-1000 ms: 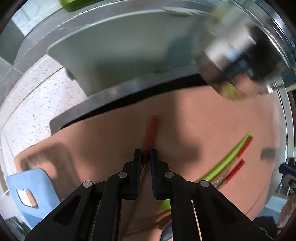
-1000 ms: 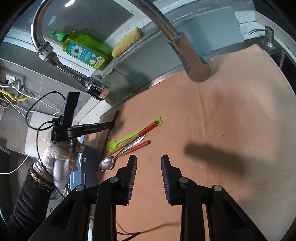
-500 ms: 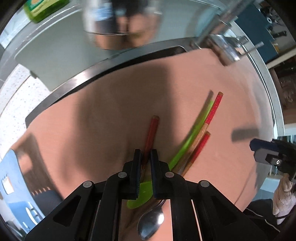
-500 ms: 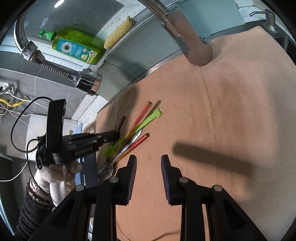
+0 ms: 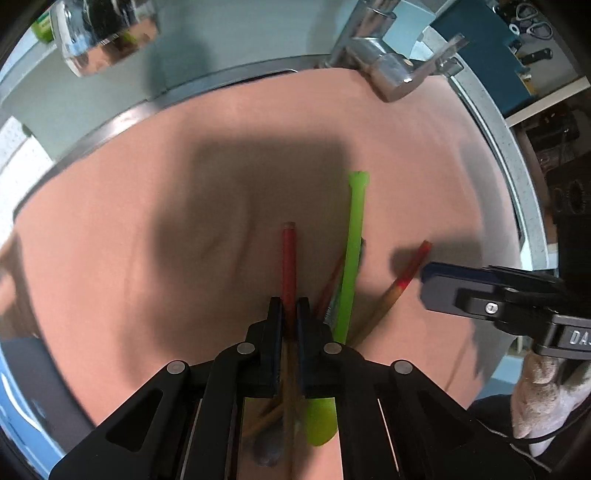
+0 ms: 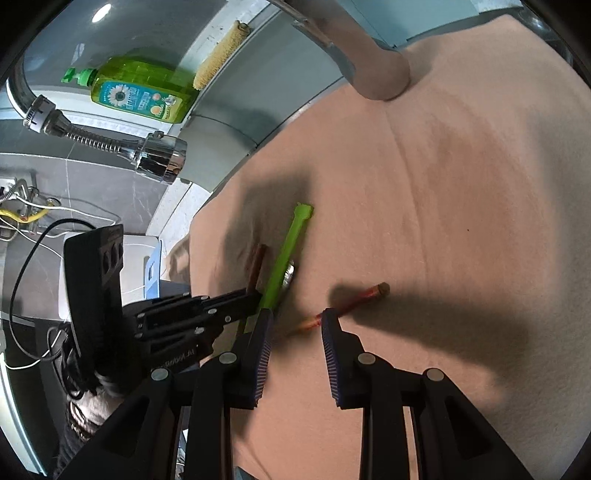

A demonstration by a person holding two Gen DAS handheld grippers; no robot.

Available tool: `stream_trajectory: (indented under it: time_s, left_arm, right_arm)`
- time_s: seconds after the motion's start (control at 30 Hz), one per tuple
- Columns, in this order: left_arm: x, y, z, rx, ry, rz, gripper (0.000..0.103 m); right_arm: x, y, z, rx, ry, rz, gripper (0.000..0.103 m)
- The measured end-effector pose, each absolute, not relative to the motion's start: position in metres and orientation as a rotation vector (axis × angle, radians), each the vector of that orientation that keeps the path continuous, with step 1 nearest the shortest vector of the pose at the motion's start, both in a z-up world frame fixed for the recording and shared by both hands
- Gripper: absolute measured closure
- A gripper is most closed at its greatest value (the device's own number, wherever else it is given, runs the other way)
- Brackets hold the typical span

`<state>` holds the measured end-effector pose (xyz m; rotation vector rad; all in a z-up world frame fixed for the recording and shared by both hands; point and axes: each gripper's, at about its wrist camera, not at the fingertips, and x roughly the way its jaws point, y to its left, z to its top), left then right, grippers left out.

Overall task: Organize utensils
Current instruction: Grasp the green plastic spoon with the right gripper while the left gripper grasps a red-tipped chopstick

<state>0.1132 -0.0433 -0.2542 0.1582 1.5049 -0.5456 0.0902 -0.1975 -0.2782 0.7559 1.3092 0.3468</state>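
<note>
Strong barrel distortion is seen at both pictures' dark rims. The peach cloth (image 6: 461,184) is evenly lit from above; broad soft shadows are cast on it. The sprayer head (image 5: 99,33) is blurred.

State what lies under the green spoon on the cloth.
Under the green spoon a metal spoon handle and a red-tipped chopstick pass, on the tan cloth. The left gripper covers where they cross further down.
</note>
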Motion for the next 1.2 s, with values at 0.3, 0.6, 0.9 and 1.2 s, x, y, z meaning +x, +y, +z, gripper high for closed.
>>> stream_trajectory:
  time_s: [0.3, 0.6, 0.9, 1.2]
  left_arm:
    - [0.075, -0.086, -0.254, 0.079, 1.472, -0.498, 0.1]
    - [0.046, -0.091, -0.251, -0.056, 1.417, -0.448, 0.099]
    - [0.055, -0.036, -0.214, 0.063, 1.368, -0.443, 0.088]
    - [0.034, -0.024, -0.225, 0.176, 1.428, -0.506, 0.088]
  right_arm:
    - [0.088, -0.212, -0.29, 0.762, 1.338, 0.365, 0.078]
    - [0.098, -0.215, -0.295, 0.685, 1.371, 0.416, 0.079]
    - [0.082, -0.233, -0.258, 0.664, 1.301, 0.448, 0.078]
    - [0.054, -0.213, -0.282, 0.749, 1.425, 0.454, 0.079]
